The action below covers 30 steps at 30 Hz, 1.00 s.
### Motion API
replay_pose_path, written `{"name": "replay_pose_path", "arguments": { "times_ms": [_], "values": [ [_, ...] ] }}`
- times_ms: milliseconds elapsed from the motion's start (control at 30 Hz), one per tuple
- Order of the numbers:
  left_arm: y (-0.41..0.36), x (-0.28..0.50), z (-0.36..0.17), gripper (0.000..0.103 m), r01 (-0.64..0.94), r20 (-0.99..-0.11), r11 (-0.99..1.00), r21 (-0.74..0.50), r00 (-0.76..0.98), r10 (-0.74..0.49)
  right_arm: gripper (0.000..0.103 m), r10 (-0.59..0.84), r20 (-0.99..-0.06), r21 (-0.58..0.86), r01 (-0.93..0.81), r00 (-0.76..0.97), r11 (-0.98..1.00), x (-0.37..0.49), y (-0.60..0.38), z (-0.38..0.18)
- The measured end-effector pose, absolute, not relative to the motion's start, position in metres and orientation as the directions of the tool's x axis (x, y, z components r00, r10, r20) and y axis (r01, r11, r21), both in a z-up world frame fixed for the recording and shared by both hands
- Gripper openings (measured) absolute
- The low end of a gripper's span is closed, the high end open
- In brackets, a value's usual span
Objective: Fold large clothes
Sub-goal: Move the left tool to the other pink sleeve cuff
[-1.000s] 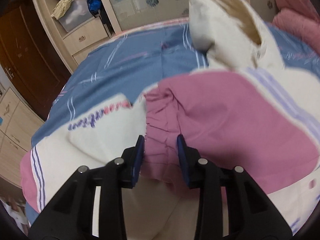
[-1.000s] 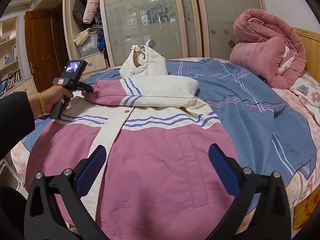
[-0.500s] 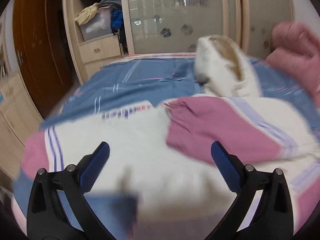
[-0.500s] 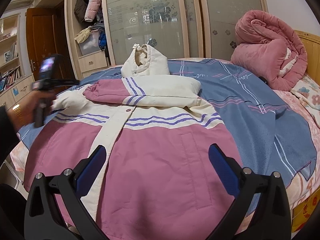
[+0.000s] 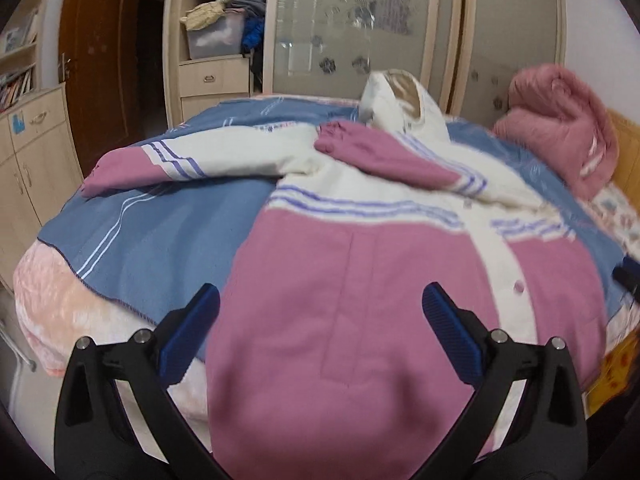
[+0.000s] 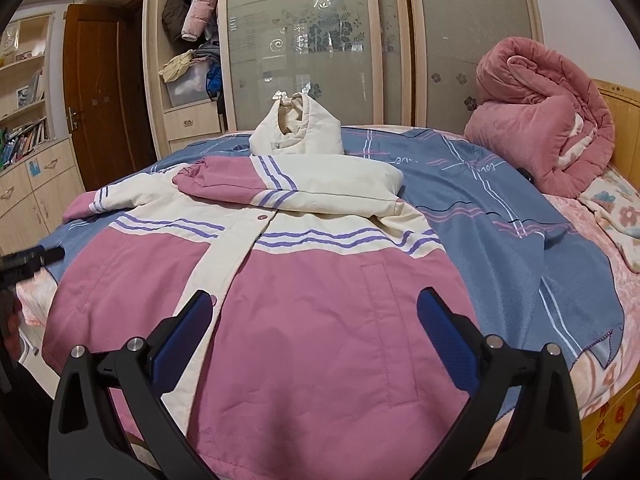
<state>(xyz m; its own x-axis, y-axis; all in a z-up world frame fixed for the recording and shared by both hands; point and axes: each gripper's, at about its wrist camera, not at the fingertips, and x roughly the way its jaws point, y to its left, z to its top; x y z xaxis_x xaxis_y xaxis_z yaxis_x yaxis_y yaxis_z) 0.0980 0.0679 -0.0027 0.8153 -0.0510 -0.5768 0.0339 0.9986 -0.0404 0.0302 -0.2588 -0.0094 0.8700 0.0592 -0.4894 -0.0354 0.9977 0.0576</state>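
Note:
A large pink and cream jacket (image 6: 320,280) with purple stripes lies front up on the bed, its cream hood (image 6: 304,128) at the far end. One sleeve (image 6: 256,184) lies folded across the chest; the other sleeve (image 5: 160,160) stretches out to the left in the left wrist view. My left gripper (image 5: 320,320) hovers open over the jacket's pink hem (image 5: 340,340), holding nothing. My right gripper (image 6: 312,324) is open above the lower front, also holding nothing. The left gripper's black tip (image 6: 24,260) shows at the left edge of the right wrist view.
A blue striped blanket (image 6: 520,220) covers the bed under the jacket. A rolled pink quilt (image 6: 548,120) sits at the far right by the wooden headboard. Wardrobe doors (image 6: 320,40), open shelves with clothes and a low cabinet (image 6: 32,184) stand behind and left of the bed.
My left gripper let go of the folded sleeve's cuff, opened wide and swung back from the chest to the jacket's hem side. The right gripper stayed put.

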Motion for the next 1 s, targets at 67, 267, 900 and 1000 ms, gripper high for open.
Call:
{"name": "replay_pose_path", "arguments": {
  "times_ms": [67,267,900,1000],
  "values": [
    [0.063,0.091,-0.001,0.101,0.040,-0.555,0.999,-0.002,0.831,-0.035,0.102,0.055,-0.488,0.055,-0.032,0.871,0.998,0.030,-0.258,-0.009],
    [0.048,0.081,0.003,0.101,0.083,-0.534,0.997,0.004,0.842,-0.068,0.102,0.044,-0.491,0.048,-0.023,0.870,0.999,0.028,-0.257,-0.011],
    [0.040,0.083,0.001,0.101,0.105,-0.546,0.994,0.002,0.833,-0.087,0.102,0.039,-0.492,0.048,-0.018,0.870,0.999,0.025,-0.262,-0.012],
    [0.041,0.083,0.001,0.101,0.105,-0.545,0.994,0.003,0.834,-0.086,0.102,0.039,-0.492,0.046,-0.018,0.870,0.999,0.025,-0.262,-0.011]
  ]
}}
